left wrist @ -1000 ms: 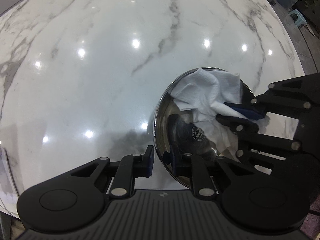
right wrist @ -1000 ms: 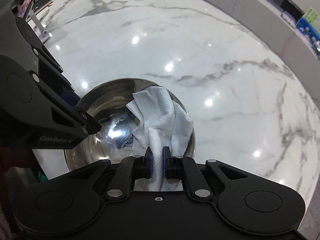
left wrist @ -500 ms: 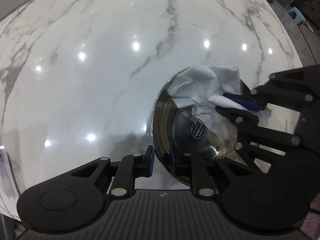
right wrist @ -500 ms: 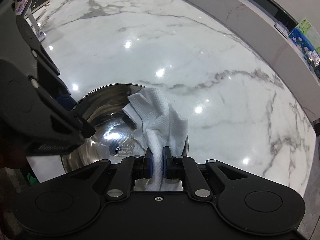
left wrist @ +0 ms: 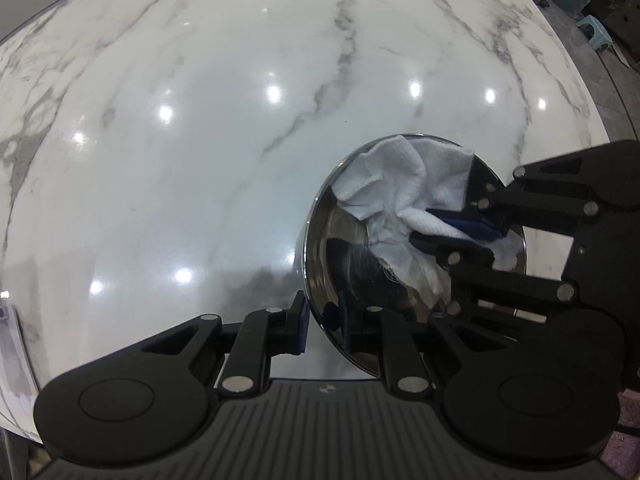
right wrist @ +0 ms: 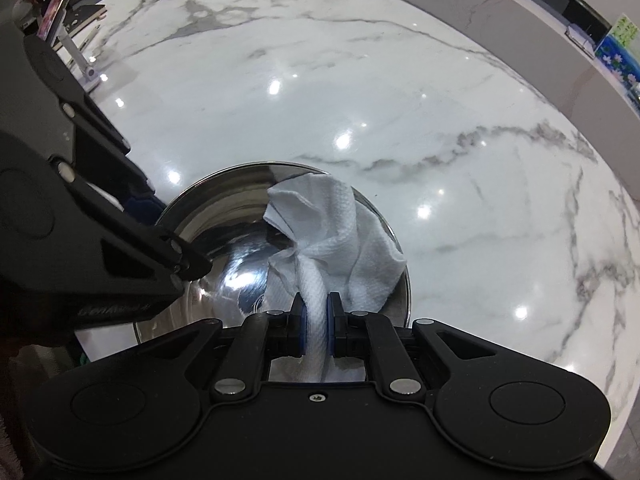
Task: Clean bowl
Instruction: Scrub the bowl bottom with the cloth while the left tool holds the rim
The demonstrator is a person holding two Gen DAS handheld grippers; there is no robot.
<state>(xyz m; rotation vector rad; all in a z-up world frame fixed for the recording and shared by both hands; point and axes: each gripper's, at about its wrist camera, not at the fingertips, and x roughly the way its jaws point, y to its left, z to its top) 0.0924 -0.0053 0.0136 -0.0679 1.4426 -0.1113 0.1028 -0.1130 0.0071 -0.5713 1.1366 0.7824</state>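
Observation:
A shiny steel bowl (left wrist: 340, 256) stands tilted on the marble table; it also shows in the right wrist view (right wrist: 224, 204). My left gripper (left wrist: 324, 324) is shut on the bowl's near rim, one finger inside and one outside. My right gripper (right wrist: 316, 326) is shut on a white paper towel (right wrist: 344, 236) and presses it against the bowl's inner wall. In the left wrist view the towel (left wrist: 404, 184) covers the bowl's far inner side, with the right gripper (left wrist: 452, 232) reaching in from the right.
The white marble table (left wrist: 200, 140) stretches wide to the left and back. A metal stand (right wrist: 76, 56) sits at the table's far left in the right wrist view. A small stool (left wrist: 596, 32) and bins stand on the floor beyond the table's right edge.
The towel has been swept around the bowl's inner wall toward the far rim, uncovering more of the bowl's bottom. The left gripper keeps its hold on the rim.

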